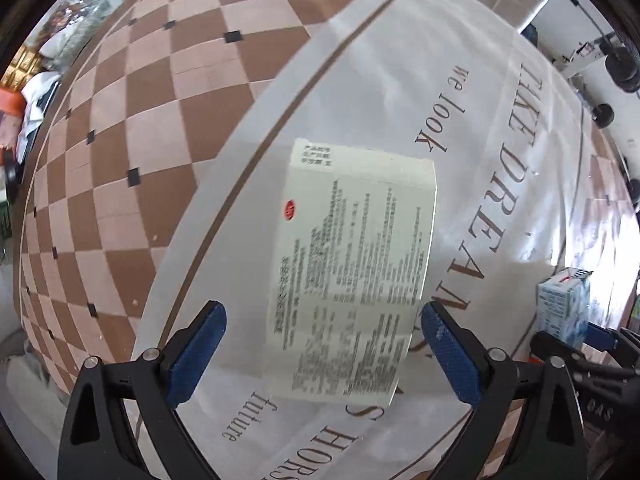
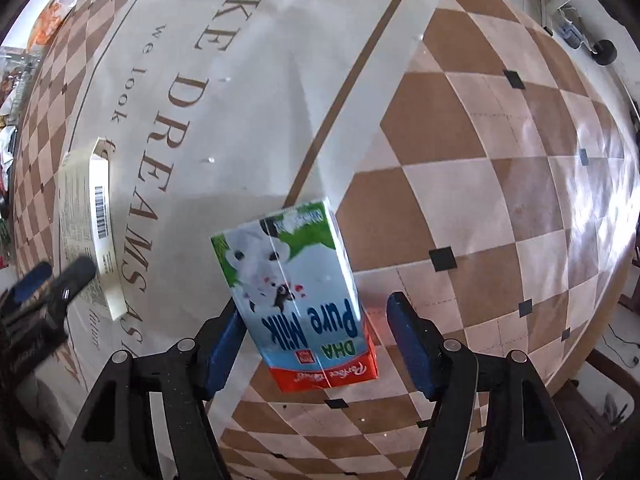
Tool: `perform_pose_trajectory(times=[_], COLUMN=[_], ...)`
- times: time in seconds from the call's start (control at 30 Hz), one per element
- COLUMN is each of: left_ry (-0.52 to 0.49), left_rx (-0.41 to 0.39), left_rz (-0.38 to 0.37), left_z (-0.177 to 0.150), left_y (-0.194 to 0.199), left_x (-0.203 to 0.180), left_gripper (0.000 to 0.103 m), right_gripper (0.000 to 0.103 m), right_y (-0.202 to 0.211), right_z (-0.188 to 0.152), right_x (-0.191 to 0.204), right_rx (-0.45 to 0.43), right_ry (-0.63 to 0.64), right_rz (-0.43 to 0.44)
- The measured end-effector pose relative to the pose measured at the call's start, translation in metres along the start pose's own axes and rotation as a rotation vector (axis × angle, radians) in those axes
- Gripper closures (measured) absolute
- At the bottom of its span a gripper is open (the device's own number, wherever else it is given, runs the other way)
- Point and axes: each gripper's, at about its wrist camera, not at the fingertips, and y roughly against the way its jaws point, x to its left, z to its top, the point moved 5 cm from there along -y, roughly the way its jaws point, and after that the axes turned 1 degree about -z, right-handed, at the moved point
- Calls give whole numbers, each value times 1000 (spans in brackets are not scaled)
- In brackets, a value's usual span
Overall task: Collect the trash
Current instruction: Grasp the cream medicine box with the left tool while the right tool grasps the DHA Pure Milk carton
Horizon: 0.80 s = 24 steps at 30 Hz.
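A flat white box (image 1: 352,264) printed with small black text lies on the pale tablecloth (image 1: 400,80). My left gripper (image 1: 324,336) points down over it, open, with the box's near end between the blue pads and a gap on the left side. A blue and white milk carton (image 2: 296,296) marked "Pure Milk" stands tilted on the cloth between the fingers of my right gripper (image 2: 316,328). The left pad is at the carton's side and the right pad stands clear of it. The carton (image 1: 564,304) and the box (image 2: 84,220) each show at the edge of the other view.
The cloth has a brown and cream checked border (image 2: 500,184) and a pale centre with large brown lettering. An orange snack bag (image 2: 52,20) lies at the far corner. Clutter (image 1: 36,92) sits beyond the table's left edge. The table's right edge (image 2: 600,320) drops to the floor.
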Motion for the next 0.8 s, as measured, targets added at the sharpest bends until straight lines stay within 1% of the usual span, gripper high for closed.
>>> perform_pose_trajectory(times=[0.03,0.07,0.1,0.13,0.17,0.2,0.23,0.3,0.37,0.47,0.53,0.6,0.63,0.7,0.73,0.8], left_ry=[-14,-25,-29,-21,-21,-35,-45,-54,-62,-61,-56,-36,-26,-17,-12,-10], left_rx=[-5,-15,-18,-32,-40,-46,-52,-61,-88,-147,-198,-245,-263,-303,-318,-345], left_rz=[12,16,9,-14,-11,-5,0,3,9,14,19,8,1,-5,-6,-14], left_z=[2,2,3,3,2,0,-4,-14,-28,-56,-80,-109,-122,-149,-161,-189], left_y=[-1,-2,-3,-1,1,1,1,4,13,37,59,82,91,109,115,127], left_x=[-3,-5,-7,-8,-9,-11,-12,-12,-12,-7,0,8,15,34,53,73], left_gripper=[7,12,25,33,33,33,33,33,33,33,33,33,33,33,33,33], right_gripper=[30,30,31,32,36,48,48,48,48,48,48,49,49,49,49,49], right_y=[0,1,-1,0,1,5,8,13,18,28,35,46,52,60,63,68], right_z=[0,1,-4,-4,-5,-4,-6,-11,-19,-44,-58,-77,-95,-134,-158,-205], right_x=[-2,-3,-1,-2,-1,-3,-2,-1,-2,-8,-3,2,11,31,48,76], right_rx=[-9,-19,-27,-38,-53,-83,-99,-114,-139,-171,-192,-217,-229,-250,-258,-272], right_ry=[5,13,18,17,16,19,19,0,-7,-23,-29,-29,-32,-31,-31,-35], right_rz=[-3,-10,-19,-27,-38,-54,-61,-37,-29,8,36,66,81,119,129,158])
